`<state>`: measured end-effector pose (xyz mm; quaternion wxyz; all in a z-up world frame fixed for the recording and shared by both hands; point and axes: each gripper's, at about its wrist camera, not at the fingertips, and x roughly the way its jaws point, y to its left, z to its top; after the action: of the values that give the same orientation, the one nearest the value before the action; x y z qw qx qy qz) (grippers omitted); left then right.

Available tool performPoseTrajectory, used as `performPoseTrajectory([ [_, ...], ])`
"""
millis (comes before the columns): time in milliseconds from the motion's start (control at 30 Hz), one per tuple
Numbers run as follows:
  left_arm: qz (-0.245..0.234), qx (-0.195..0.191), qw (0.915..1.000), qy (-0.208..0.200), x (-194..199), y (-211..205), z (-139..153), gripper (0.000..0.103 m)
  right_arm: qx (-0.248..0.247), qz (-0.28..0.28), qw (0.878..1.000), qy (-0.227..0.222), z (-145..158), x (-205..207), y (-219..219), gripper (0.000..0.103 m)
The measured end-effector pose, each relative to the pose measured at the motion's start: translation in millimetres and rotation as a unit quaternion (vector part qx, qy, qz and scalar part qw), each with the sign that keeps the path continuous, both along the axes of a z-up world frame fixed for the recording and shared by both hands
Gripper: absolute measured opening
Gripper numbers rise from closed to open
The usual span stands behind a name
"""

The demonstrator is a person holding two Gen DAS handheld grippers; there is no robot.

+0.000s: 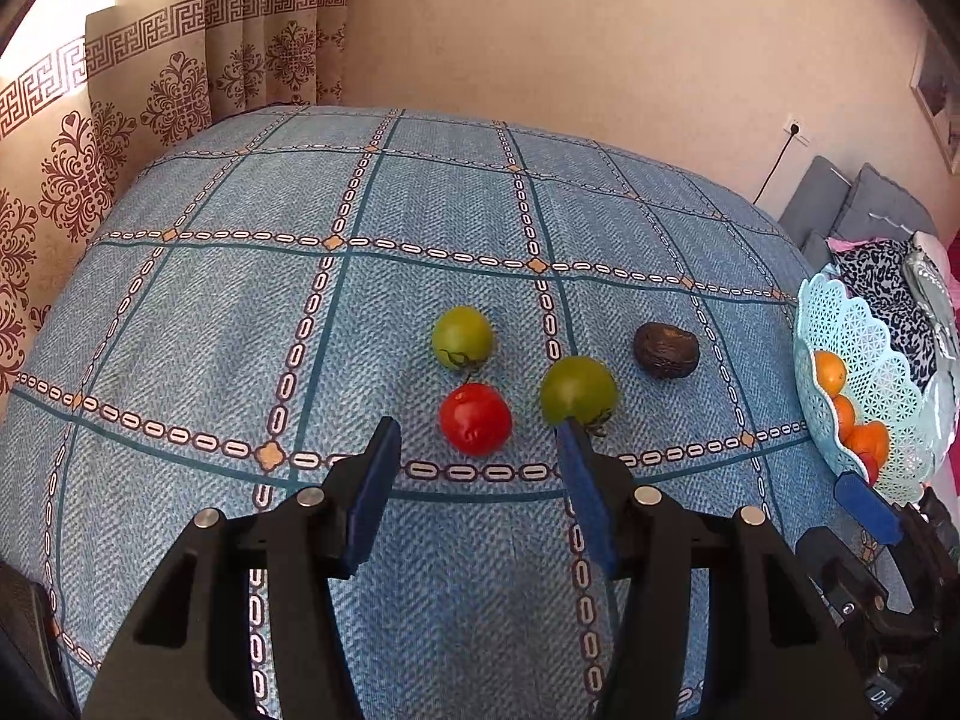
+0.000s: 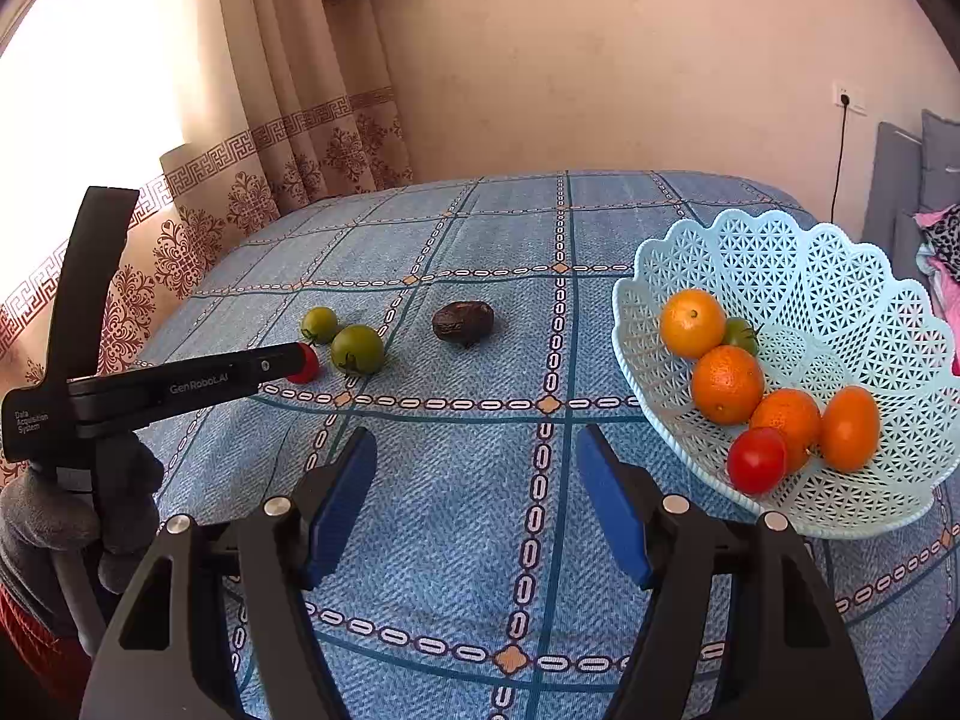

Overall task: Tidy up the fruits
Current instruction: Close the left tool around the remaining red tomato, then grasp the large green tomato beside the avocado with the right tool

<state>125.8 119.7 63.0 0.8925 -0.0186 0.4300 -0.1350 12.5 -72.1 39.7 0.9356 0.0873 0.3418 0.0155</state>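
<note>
Lying loose on the blue checked tablecloth [image 1: 240,312] are four fruits: one red tomato [image 1: 475,418], two green tomatoes [image 1: 462,337] [image 1: 578,391], and one dark wrinkled avocado [image 1: 666,350]. The avocado's long axis runs roughly left-right across the table in both views; the tomatoes are round, with no clear axis, their stem ends toward the camera in the left wrist view.

Left gripper [image 1: 477,429]: fingers spread wide, holding nothing. The red tomato sits just ahead of the gap between them; the nearer green tomato is partly covered by the tip of the right-hand blue pad [image 1: 585,492]. Contact cannot be judged.

Right gripper [image 2: 477,450]: fingers likewise parted and empty, above bare cloth, with the light-blue lattice basket [image 2: 810,276] just to its right.

Basket contents counted in the right wrist view: four oranges [image 2: 693,323] [image 2: 727,384] [image 2: 786,420] [image 2: 850,428], one red tomato [image 2: 757,459], and one green tomato [image 2: 741,336] half hidden behind the oranges. Six pieces in all.

A gloved hand [image 2: 54,516] grips the left gripper's handle at the left edge of the right wrist view.
</note>
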Motion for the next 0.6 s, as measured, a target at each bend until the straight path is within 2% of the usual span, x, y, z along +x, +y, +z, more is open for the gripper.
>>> performPoseTrajectory([
  [67, -0.008, 0.006, 1.0000, -0.001, 3, -6, -1, 0.052, 0.000, -0.001, 1.000, 0.001, -1, 0, -1, 0.069],
  [133, -0.017, 0.011, 0.9998, 0.002, 6, -12, -4, 0.039, 0.001, -0.003, 1.000, 0.003, -2, 0, -2, 0.069],
  [167, -0.018, 0.015, 0.9997, 0.002, 8, -13, -6, 0.038, 0.001, -0.005, 1.000, 0.004, -2, 1, -3, 0.069],
  [267, -0.021, 0.026, 0.9994, -0.007, 10, -15, -8, 0.027, 0.001, -0.005, 1.000, 0.006, -3, 1, -3, 0.069],
  [500, -0.020, 0.000, 0.9998, -0.002, 13, -4, -11, 0.027, -0.001, 0.001, 1.000, 0.014, -3, 8, 0, 0.069],
  [600, -0.018, 0.001, 0.9998, -0.004, 13, -5, -11, 0.027, 0.000, 0.001, 1.000, 0.014, -2, 11, 2, 0.069],
])
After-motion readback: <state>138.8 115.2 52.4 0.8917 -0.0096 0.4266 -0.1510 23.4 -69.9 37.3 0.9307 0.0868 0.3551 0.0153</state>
